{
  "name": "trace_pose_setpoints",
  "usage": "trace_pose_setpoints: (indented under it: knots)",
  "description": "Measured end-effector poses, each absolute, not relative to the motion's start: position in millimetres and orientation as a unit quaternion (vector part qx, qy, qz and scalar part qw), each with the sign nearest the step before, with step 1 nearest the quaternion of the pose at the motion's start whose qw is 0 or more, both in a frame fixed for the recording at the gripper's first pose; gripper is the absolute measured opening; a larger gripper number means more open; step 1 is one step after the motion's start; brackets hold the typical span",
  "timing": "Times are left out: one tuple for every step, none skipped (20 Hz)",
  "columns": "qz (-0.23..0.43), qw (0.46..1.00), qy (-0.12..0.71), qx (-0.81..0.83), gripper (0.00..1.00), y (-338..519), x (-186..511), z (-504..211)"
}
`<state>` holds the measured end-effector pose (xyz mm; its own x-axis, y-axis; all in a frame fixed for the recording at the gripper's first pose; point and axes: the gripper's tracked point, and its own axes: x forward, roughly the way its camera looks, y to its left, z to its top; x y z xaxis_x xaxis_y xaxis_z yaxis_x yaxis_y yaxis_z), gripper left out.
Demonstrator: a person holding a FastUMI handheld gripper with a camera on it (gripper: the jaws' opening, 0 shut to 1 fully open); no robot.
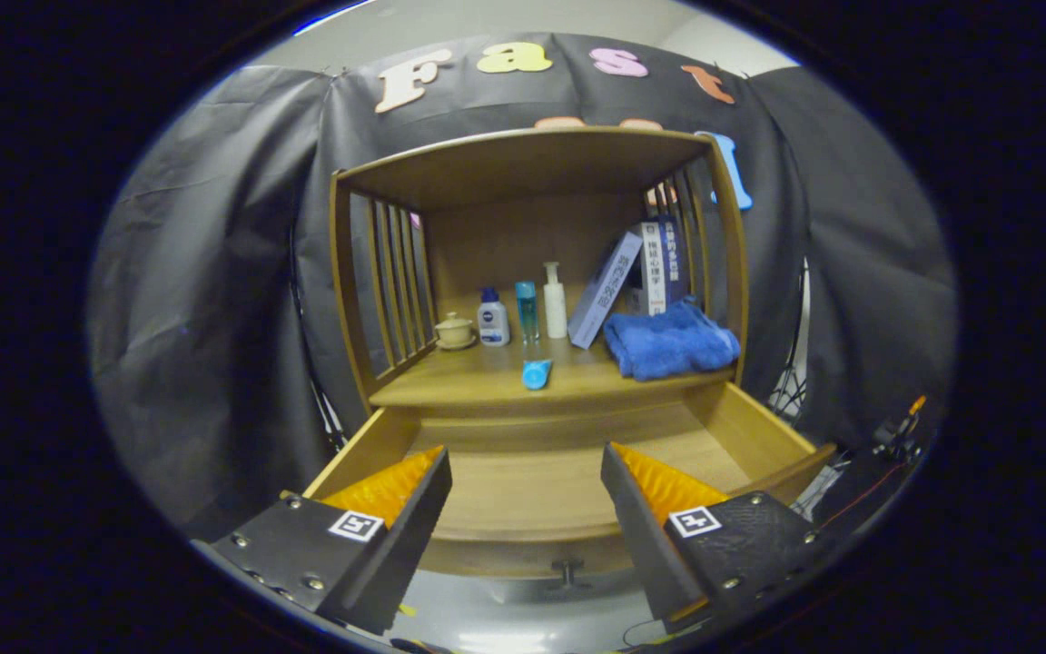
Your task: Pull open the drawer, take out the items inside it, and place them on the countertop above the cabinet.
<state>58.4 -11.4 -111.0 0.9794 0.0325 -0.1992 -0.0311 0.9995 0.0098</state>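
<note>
Nearest to me, my gripper (526,495) has its fingers spread wide with nothing between them, poised over the front of the drawer. Just below and between the fingers I see the small dark knob (567,571) on the drawer's front panel.

The drawer (764,434) stands pulled well out of the cabinet. Its pale wooden floor lies bare between and ahead of my fingers, as far as the fingers leave it in sight.

Beyond the drawer is the countertop (478,381), a smooth wooden surface enclosed by a slatted side frame (396,282) and a flat top board. A small blue tube (537,372) lies near the front edge, about in line with the gap between my fingers. Further back, in a row, stand a lidded cup (455,331), a white bottle with a blue cap (492,319), a slim clear-blue bottle (527,311) and a white pump bottle (555,302). To their right, books (632,277) lean against the slats, and a folded blue towel (668,341) sits in front of them.

Behind everything hangs the black cloth wall (214,272), creased, with a light ceiling (505,20) above it. Loose cables (886,445) lie beside the drawer's right corner.
</note>
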Motion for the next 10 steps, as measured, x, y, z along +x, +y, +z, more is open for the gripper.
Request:
trace_pose_setpoints:
  knots:
    - [0.014, 0.995, 0.099, 0.004, 0.98, -16.2, 56.8, -119.9]
    - [0.01, 0.995, 0.1, 0.0, 0.98, -21.8, 54.2, -130.5]
    - [0.007, 0.995, 0.096, -0.005, 0.99, -27.0, 51.9, -137.8]
    - [0.003, 0.996, 0.093, -0.01, 0.99, -30.1, 48.4, -144.6]
    - [-0.004, 0.996, 0.091, -0.017, 0.99, -36.4, 46.4, -152.0]
    - [-0.018, 0.996, 0.089, -0.025, 0.99, -46.2, 44.6, -159.7]
    - [-0.019, 0.995, 0.094, -0.03, 0.99, -50.5, 44.6, -168.0]
    - [-0.016, 0.995, 0.099, -0.03, 0.98, -49.5, 43.9, -176.3]
    - [-0.012, 0.994, 0.102, -0.026, 0.98, -48.4, 45.0, -182.4]
    - [-0.009, 0.994, 0.104, -0.021, 0.98, -48.5, 43.3, -188.3]
